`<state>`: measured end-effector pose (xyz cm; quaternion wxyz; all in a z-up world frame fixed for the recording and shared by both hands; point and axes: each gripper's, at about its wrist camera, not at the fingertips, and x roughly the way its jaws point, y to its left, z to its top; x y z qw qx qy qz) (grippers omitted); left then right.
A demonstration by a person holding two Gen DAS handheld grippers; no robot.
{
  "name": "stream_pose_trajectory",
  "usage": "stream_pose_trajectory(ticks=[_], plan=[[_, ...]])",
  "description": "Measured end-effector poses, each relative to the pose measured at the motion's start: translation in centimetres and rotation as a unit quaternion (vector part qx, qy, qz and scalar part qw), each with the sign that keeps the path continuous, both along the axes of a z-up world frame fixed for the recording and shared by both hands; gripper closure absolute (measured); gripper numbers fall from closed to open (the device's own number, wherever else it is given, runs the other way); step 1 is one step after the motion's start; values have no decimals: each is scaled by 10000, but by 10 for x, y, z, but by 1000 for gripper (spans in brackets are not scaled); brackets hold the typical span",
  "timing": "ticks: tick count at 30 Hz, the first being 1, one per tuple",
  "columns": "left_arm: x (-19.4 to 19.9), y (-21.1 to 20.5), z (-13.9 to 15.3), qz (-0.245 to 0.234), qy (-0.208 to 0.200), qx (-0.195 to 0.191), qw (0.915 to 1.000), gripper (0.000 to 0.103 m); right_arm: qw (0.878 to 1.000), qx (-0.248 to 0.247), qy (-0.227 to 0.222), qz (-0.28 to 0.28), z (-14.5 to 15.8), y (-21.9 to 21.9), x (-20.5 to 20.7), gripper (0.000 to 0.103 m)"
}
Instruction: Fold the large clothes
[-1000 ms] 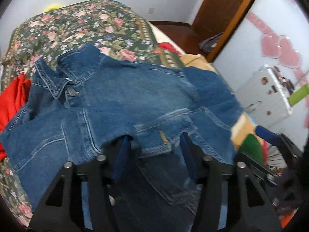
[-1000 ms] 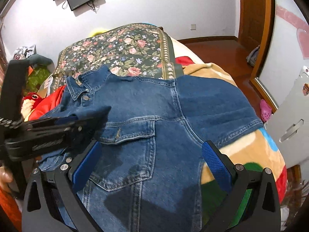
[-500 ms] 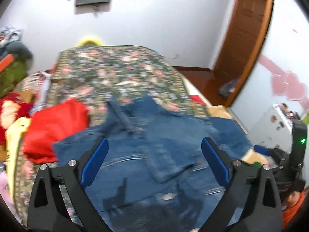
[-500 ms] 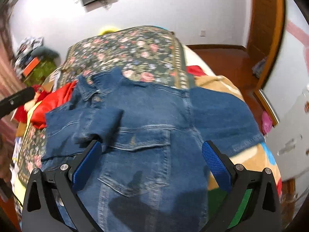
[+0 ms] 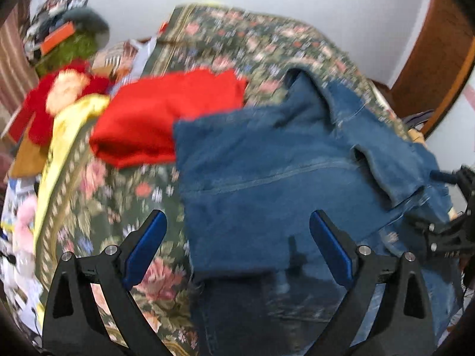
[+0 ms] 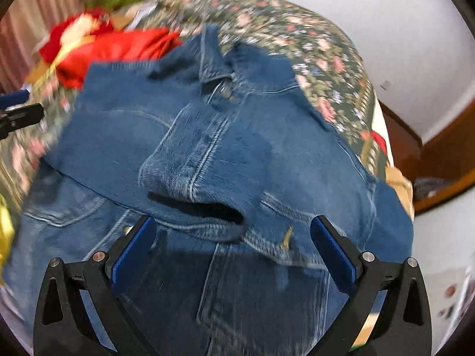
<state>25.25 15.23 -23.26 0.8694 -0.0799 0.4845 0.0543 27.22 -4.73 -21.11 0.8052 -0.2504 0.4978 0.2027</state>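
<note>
A blue denim jacket (image 5: pixel 267 172) (image 6: pixel 225 148) lies on the floral bedspread (image 5: pixel 124 195), its left sleeve folded across the front with the cuff (image 6: pixel 196 207) lying near the chest. My left gripper (image 5: pixel 237 243) hovers open over the jacket's left edge, nothing between its blue pads. In the right wrist view my right gripper (image 6: pixel 233 246) stands open just below the sleeve cuff, above the jacket's front, holding nothing. The right gripper's tip (image 5: pixel 445 178) shows at the right edge of the left wrist view. Both views are motion-blurred.
A red garment (image 5: pixel 166 115) (image 6: pixel 118 47) lies on the bedspread (image 6: pixel 326 59) left of the jacket's collar. Soft toys and clutter (image 5: pixel 59 89) pile up at the far left. A wooden door frame (image 5: pixel 439 59) stands at the right, and white wall runs behind the bed.
The left gripper let go of the sleeve, opened wide and swung left over the jacket's edge. The right gripper stayed open and shifted over the folded cuff. Both views rolled.
</note>
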Motion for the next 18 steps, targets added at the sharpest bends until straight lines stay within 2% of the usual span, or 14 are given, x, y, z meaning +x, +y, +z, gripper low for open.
stream_pose_trajectory(ticks=[5, 6, 7, 8, 9, 10, 12, 14, 18], plan=[[-1, 13, -33, 213, 342, -99, 9991, 6, 9987, -325, -305, 264, -10, 17, 11, 3], [-1, 14, -39, 247, 406, -117, 9988, 6, 9980, -383, -394, 305, -10, 19, 14, 9], [0, 15, -44, 269, 467, -130, 9985, 6, 9976, -404, -439, 354, -11, 21, 15, 21], [-1, 15, -46, 276, 501, -135, 9983, 6, 9973, -407, -456, 400, -11, 22, 16, 29], [-1, 14, -50, 273, 529, -137, 9981, 6, 9972, -416, -451, 436, -11, 24, 16, 47], [-1, 13, -53, 260, 562, -123, 9980, 6, 9972, -406, -444, 450, -10, 24, 16, 56], [-1, 12, -55, 245, 580, -94, 9980, 6, 9974, -277, -465, 472, -6, 24, 13, 57], [-1, 11, -58, 236, 588, -52, 9980, 6, 9978, -102, -439, 488, 1, 23, 11, 64], [-1, 9, -56, 171, 587, 78, 9981, 6, 9971, 639, -391, 126, 27, 4, 19, 70]])
